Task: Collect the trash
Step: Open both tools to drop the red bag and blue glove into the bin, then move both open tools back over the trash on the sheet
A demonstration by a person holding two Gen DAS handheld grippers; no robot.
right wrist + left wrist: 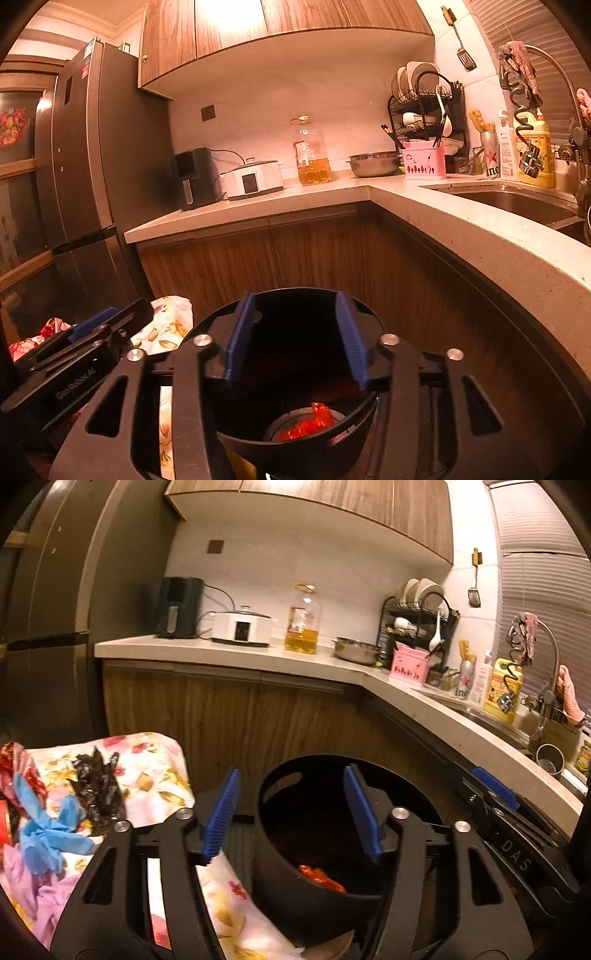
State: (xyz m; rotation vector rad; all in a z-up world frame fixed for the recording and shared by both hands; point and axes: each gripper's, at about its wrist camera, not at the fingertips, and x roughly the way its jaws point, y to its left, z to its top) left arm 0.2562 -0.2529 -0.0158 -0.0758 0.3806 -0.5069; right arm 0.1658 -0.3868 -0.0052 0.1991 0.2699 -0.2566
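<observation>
A black round bin (295,849) stands on the floor below both grippers, with a red crumpled wrapper (321,878) at its bottom; bin (295,439) and wrapper (310,422) also show in the right wrist view. My left gripper (291,812) is open and empty above the bin's left rim. My right gripper (295,338) is open and empty above the bin. To the left, a floral cloth (147,768) carries trash: a crumpled blue piece (48,834), a black crumpled piece (96,790) and red wrappers (11,760).
An L-shaped counter (295,195) carries an air fryer (194,177), a white cooker (253,181), an oil bottle (312,151), a steel bowl (373,164) and a dish rack (424,107). A sink (517,203) lies to the right. A fridge (96,166) stands at left.
</observation>
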